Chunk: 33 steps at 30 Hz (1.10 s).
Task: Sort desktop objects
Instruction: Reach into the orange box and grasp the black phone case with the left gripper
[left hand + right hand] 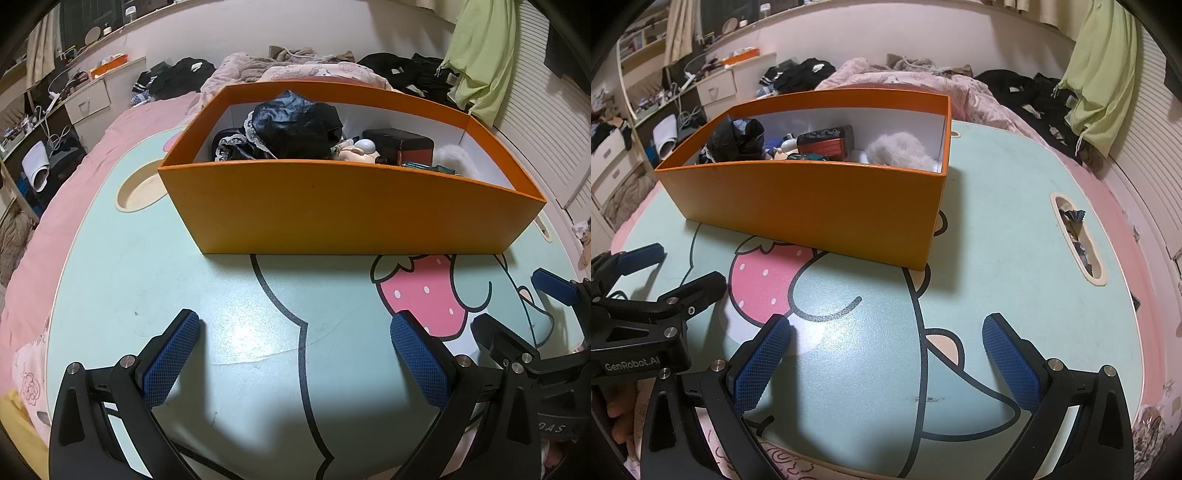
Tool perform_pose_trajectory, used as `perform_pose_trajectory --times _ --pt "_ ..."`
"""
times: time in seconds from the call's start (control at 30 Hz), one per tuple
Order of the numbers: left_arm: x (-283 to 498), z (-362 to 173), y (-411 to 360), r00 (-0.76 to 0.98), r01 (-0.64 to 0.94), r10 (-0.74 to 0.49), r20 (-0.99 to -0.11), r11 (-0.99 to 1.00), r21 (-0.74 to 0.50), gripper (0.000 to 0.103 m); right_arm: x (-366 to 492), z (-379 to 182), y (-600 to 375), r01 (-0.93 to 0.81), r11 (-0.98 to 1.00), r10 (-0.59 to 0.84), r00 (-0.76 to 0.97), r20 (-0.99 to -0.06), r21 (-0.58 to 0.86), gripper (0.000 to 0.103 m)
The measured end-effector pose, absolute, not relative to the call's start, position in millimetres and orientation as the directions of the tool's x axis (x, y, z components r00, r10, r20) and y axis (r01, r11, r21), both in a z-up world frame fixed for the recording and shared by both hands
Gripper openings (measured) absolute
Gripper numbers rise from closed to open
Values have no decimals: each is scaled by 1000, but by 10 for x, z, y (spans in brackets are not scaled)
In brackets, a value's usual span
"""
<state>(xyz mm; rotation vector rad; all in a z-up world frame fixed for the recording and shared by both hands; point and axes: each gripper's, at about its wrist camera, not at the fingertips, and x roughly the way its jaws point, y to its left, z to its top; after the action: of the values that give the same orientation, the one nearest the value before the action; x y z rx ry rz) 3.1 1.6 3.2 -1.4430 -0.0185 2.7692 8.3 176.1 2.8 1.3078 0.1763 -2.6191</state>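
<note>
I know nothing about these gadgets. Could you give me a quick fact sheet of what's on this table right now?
Surface: mint-green cartoon-print lap table on a pink bed
Container: open orange cardboard box
Inside box: crumpled black shiny bag, dark box with a red side, white fluffy item
Left gripper: fingers wide open, holding nothing
Right gripper: fingers wide open, holding nothing
Table slot: crumpled wrappers

My left gripper (pixel 295 354) tilted down over the mint tray table (pixel 147 277), jaws wide, nothing between them. Orange box (pixel 332 210) straight ahead on the table, holding a black crumpled bag (pixel 295 125), dark red-sided box (pixel 402 146), white fluffy item (pixel 454 157). Strawberry print (pixel 424 299) beside my right finger. Right gripper (pixel 517 314) at the frame's right edge.
</note>
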Motion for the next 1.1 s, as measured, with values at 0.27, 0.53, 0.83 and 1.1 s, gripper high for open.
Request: perform_pose_trajectory --times 0.27,0.53,0.83,1.1 --pt "29 7 32 -573 -10 27 -819 -1000 -26 103 90 41 1744 240 -971 -130 -589 -798 -19 103" --pt "23 18 44 -571 -12 30 -820 -1000 -28 103 72 81 1750 242 -970 -131 -590 -797 -20 103" --pt "119 398 -153 -657 -23 126 -743 -989 -147 88 79 85 1738 242 -970 -132 -592 -795 -20 103" --pt "-519 1126 281 -650 -218 295 -700 -955 -200 67 79 78 1746 244 -970 -134 -593 -794 -19 103"
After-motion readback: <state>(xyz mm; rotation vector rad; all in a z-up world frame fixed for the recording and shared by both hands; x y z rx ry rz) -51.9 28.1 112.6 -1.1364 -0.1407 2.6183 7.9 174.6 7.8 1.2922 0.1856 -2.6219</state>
